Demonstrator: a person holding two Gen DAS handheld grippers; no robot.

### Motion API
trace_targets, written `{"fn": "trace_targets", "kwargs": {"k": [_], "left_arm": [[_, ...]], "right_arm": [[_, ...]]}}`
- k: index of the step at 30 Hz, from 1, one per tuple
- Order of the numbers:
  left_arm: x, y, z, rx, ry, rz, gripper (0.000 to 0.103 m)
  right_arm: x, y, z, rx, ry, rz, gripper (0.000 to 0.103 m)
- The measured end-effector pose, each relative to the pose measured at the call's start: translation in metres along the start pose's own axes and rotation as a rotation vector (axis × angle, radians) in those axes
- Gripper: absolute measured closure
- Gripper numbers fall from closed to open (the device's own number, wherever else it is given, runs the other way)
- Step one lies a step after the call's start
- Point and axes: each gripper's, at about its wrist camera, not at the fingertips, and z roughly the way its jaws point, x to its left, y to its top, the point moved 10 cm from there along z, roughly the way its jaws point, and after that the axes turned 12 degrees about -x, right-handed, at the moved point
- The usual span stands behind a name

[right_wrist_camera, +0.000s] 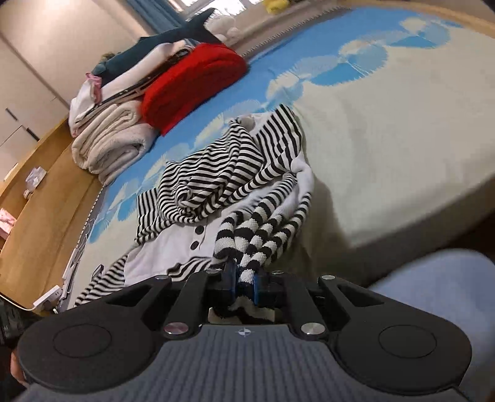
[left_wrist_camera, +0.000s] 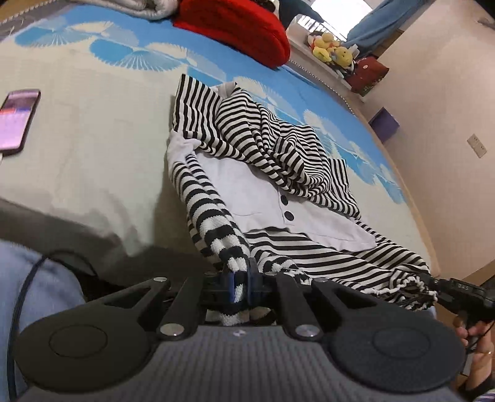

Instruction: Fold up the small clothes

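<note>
- The striped garment [left_wrist_camera: 272,160] lies crumpled on the bed [left_wrist_camera: 92,148], near the edge closest to the person. It has black and white stripes, a pale front panel and dark buttons [left_wrist_camera: 289,215].
- The left claw [left_wrist_camera: 241,278] is closed tight on a thick striped knit end, probably a cuff or a hem corner. The fabric is pinched between the blue pads [left_wrist_camera: 232,283] and some of it hangs out behind them.
- The right claw [right_wrist_camera: 244,276] is closed in the same way on another striped knit end, which goes up from its pads [right_wrist_camera: 256,283] towards the pile.
- In the left wrist view the other claw appears at the right edge, with thin striped cloth bunched at its tip, so both claws hold the same garment, well apart.
- I judge that the step in hand is to lift and spread the garment before any fold is made, because the upper part is bunched over the pale panel.
- To do this well, both claws should keep their grip firm and move apart evenly, so the cloth comes taut and not twisted.
- Then it should be laid flat on the free part of the bed, away from the phone [left_wrist_camera: 18,119] and the red cushion [left_wrist_camera: 235,29].
- A risk: the thick knit may slip out if one side pulls harder.
</note>
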Motion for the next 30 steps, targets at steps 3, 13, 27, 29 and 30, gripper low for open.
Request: {"fn": "trace_targets", "kwargs": {"k": [3,13,27,29,30], "left_arm": [[-0.001,0.016,0.015,0.018,0.002,-0.03,0.096],[-0.018,0.248,0.193,-0.058,0.087,-0.029,0.057],[0.051,0.243,0.272,-0.246,0.214,0.049,0.001],[0.052,0.236,0.285,-0.233,0.2,0.067,0.001],[0.052,0.237,0.293,-0.229,0.187,0.065,0.001]], "right_arm": [[0.004,0.017,0.013,0.01,-0.016,0.015,0.094],[0.034,0.187,0.215,-0.018,-0.125,0.023,0.087],[-0.01,0.197,0.298,-0.283,-0.201,-0.092,0.024],[-0.007,0.203,0.313,-0.287,-0.168,-0.17,0.025],[-0.006,0.208,0.323,-0.287,-0.164,-0.212,0.025]]}}
